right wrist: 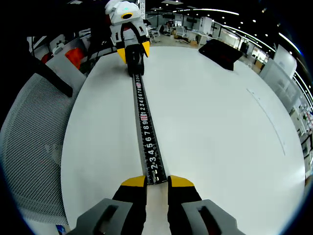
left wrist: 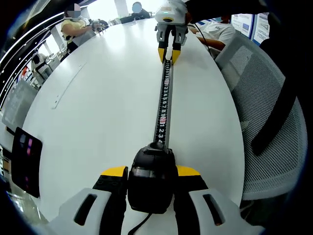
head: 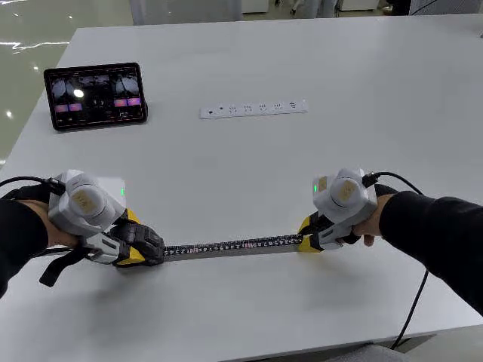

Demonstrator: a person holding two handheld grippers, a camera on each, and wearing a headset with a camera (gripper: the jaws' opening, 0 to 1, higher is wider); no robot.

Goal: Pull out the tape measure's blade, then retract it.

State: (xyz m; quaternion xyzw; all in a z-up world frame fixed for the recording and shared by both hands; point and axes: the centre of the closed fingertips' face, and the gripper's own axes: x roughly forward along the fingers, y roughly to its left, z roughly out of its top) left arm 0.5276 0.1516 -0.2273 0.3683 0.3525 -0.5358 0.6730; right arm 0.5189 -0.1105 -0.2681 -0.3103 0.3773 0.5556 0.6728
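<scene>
Tape measure (head: 226,247) stretched open along the near side of the table (head: 302,166).
The left gripper (left wrist: 151,172) is clenched around the black case (left wrist: 150,188) at near left. The right gripper (right wrist: 156,182) is pinched on the tip of the blade (right wrist: 145,132) at near right, so the blade runs straight and taut between them, low over the table. A tablet (head: 94,96) and a power strip (head: 253,109) lie well apart on the far side. The case looks hard, compact and fairly light, and is gripped surely across its flat sides. I judge the blade to be thin and springy: stiff lengthwise, slick, sharp-edged and eager to snap back. It is best held firmly at its very end and fed home slowly.
</scene>
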